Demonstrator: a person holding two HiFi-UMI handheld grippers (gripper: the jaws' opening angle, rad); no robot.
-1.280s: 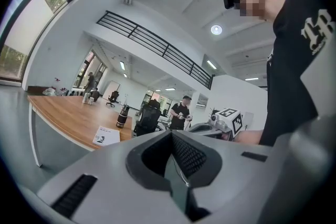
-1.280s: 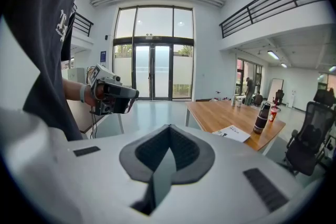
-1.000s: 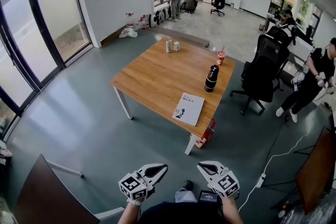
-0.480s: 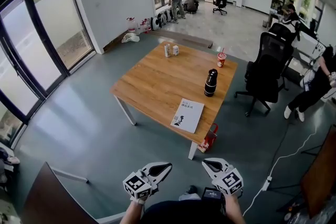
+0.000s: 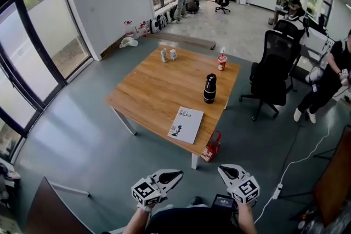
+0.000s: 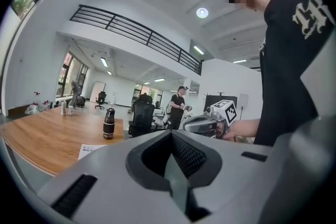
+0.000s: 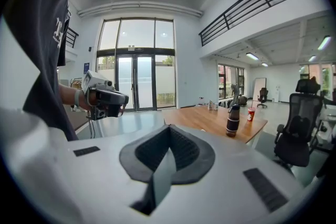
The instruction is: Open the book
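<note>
Lying closed, the white book (image 5: pixel 185 125) shows a dark cover figure.

**Honey wood on a grey-green floor**

The rectangular wooden table (image 5: pixel 159 85) is honey-brown with faint darker grain streaks, and its legs are white. The flat white-covered book (image 5: pixel 185 124) has small dark print near the top and a black figure lower down. The tall cylindrical bottle (image 5: pixel 209 88) is black with greyish bands. The lidded paper cup (image 5: pixel 221 62) is red with a white top. The small bag by the table leg (image 5: pixel 211 145) is red. The smooth floor (image 5: pixel 82 134) is a muted grey-green. The high-backed office chair (image 5: pixel 271 76) is black. The left gripper (image 5: pixel 180 173) and right gripper (image 5: pixel 221 167) are pale grey with black ribbed pads. Each carries a white cube printed with black square markers.
</note>
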